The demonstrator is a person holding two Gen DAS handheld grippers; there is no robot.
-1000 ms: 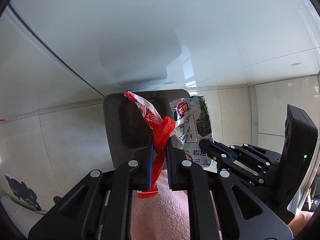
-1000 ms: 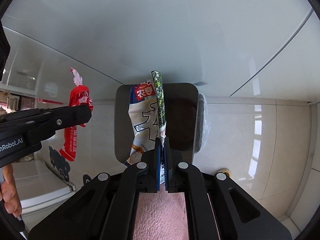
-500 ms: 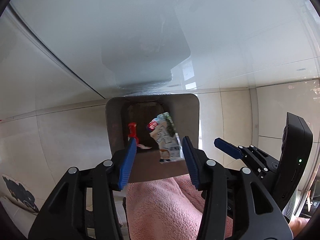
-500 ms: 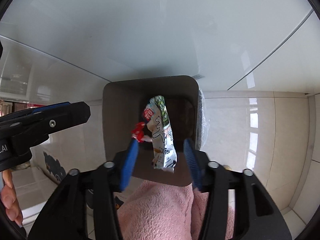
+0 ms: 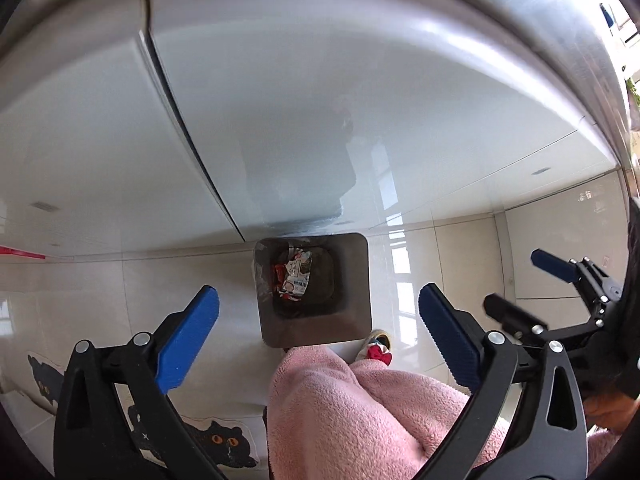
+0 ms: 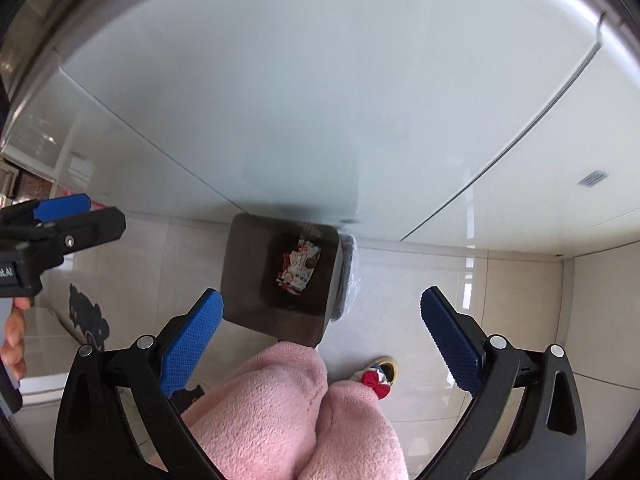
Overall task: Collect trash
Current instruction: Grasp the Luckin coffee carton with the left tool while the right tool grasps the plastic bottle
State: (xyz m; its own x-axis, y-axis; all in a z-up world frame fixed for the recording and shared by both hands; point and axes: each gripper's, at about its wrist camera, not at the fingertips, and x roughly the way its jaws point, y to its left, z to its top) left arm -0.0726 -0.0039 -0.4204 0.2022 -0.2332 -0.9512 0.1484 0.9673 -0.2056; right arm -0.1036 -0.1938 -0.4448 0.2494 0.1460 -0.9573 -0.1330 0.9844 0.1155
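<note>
A grey square trash bin (image 5: 352, 280) stands on the tiled floor against a white cabinet; it also shows in the right wrist view (image 6: 248, 272). Inside it lie a white snack wrapper (image 5: 297, 278) and a red wrapper (image 5: 277, 273); both show in the right wrist view, the white one (image 6: 301, 268) beside the red one (image 6: 285, 259). My left gripper (image 5: 319, 314) is open and empty, high above the bin. My right gripper (image 6: 321, 316) is open and empty above the bin too, and it shows at the right of the left wrist view (image 5: 516, 284).
White glossy cabinet fronts (image 5: 280, 120) rise behind the bin. The person's pink fleece legs (image 6: 304, 412) and a slipper with a red bow (image 6: 376, 380) are just in front of the bin. A black cat floor mat (image 5: 216, 440) lies at the left.
Both grippers opened and let go of the red and white wrappers, which fell into the bin. Both grippers then rose well above the bin with their jaws wider.
</note>
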